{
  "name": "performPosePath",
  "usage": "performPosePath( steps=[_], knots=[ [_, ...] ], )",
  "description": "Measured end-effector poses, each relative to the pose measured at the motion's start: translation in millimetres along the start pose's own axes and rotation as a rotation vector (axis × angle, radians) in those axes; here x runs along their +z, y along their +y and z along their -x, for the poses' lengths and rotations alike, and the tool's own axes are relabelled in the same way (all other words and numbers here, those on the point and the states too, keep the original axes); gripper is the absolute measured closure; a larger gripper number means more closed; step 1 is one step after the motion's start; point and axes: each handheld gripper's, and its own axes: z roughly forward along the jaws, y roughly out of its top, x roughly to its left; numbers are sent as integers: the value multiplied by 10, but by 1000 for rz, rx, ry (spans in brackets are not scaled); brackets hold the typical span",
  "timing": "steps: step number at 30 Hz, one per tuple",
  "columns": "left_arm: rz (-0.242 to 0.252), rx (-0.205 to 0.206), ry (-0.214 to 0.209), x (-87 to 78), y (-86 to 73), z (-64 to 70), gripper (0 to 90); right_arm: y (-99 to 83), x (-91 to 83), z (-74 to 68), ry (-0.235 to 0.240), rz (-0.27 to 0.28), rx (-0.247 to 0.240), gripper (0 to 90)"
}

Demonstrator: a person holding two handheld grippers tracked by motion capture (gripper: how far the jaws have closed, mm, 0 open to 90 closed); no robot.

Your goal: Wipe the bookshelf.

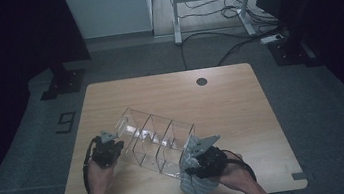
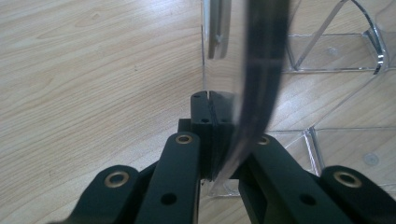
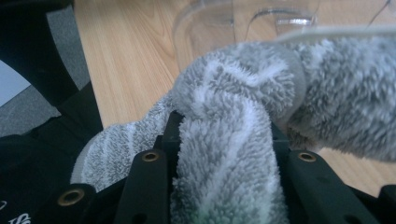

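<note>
Clear acrylic organizer [image 1: 155, 140], tilted over the wooden table [image 1: 231, 99], pinched at its wall by my left gripper [image 2: 211, 100] while my right gripper [image 3: 224, 122] clamps a grey striped cloth [image 3: 243, 112]: hard wiping could, I judge, slip that thin edge free.

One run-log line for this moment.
left tongs: shut on clear organizer wall | right tongs: shut on grey towel, against organizer end | table

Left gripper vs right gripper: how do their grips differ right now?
The left gripper pinches a thin clear wall of the acrylic organizer; the right gripper clamps a fluffy grey striped cloth. The left sits at the organizer's left end, the right at its near right end. Both are shut on something.
</note>
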Motion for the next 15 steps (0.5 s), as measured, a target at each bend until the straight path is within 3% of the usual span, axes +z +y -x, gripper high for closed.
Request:
performPosePath(
  steps=[6, 15],
  knots=[
    [-3, 16, -14, -3, -1, -15, 871, -67, 96, 49, 2, -26, 15, 627],
    [-4, 38, -20, -2, -1, -27, 870, -84, 71, 234, -53, -3, 72, 627]
  ],
)
